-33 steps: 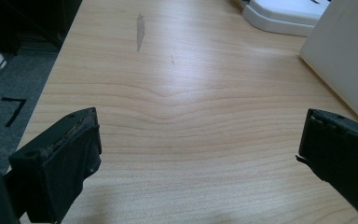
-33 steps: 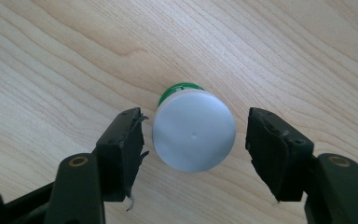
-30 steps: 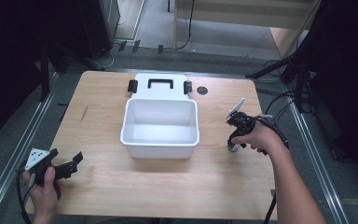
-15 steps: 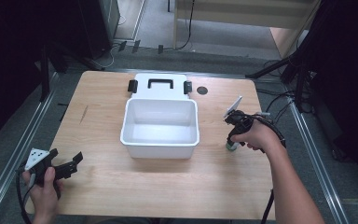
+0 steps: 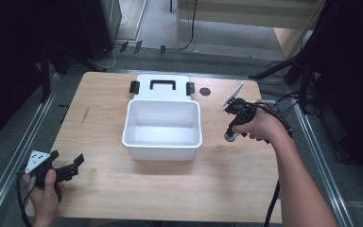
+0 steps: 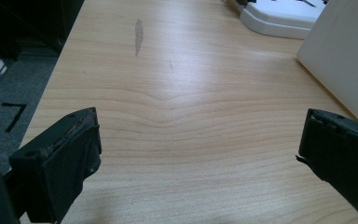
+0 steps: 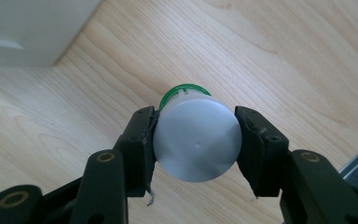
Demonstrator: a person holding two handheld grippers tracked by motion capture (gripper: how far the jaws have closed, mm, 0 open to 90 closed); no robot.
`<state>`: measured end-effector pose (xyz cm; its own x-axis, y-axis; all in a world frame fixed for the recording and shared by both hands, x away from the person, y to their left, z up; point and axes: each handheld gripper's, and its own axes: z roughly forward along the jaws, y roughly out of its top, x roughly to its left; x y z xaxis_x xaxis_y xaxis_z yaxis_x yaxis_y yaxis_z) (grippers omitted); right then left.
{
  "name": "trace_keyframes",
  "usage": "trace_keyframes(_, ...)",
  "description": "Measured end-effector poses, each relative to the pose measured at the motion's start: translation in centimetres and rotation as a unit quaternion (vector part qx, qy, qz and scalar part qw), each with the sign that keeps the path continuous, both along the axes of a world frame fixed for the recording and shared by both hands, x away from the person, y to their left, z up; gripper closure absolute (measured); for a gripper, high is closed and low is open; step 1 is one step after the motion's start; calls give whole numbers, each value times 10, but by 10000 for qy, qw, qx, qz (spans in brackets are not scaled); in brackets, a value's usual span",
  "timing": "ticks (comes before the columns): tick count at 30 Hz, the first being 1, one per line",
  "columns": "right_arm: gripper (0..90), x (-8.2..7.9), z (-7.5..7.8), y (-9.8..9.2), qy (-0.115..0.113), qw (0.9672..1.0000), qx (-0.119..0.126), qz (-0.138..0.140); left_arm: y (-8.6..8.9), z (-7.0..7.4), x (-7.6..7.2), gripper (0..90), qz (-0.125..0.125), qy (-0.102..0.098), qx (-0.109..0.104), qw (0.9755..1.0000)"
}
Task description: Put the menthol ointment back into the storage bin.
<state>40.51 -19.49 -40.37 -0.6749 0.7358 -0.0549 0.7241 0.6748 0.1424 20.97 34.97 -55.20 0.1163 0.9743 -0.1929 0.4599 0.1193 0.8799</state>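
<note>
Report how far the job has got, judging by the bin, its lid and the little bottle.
Done: the lid is off, lying behind the open white bin, whose inside looks empty. In hand: the right gripper is clamped on the grey cap of a small green-banded bottle, beside the bin. Left, probably: putting the bottle in the bin and closing it. The left gripper waits open near the table's corner.

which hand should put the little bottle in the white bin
Right. Its tool already grips the bottle beside the bin; the left tool sits open at the table's near-left corner.
</note>
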Motion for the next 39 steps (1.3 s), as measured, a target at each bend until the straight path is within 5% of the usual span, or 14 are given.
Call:
trace_keyframes(21, 517, 5, 89, 54, -160, 9983, 21, 554, 0, 0, 0, 0, -7, -15, -20, 10000)
trace_keyframes(33, 517, 4, 102, 81, -198, 9966, 5, 799, 0, 0, 0, 0, -2, -19, -42, 10000)
trace_keyframes(39, 517, 2, 102, 100, -223, 9918, 58, 1258, 0, 0, 1, 0, -13, -18, -43, 10000)
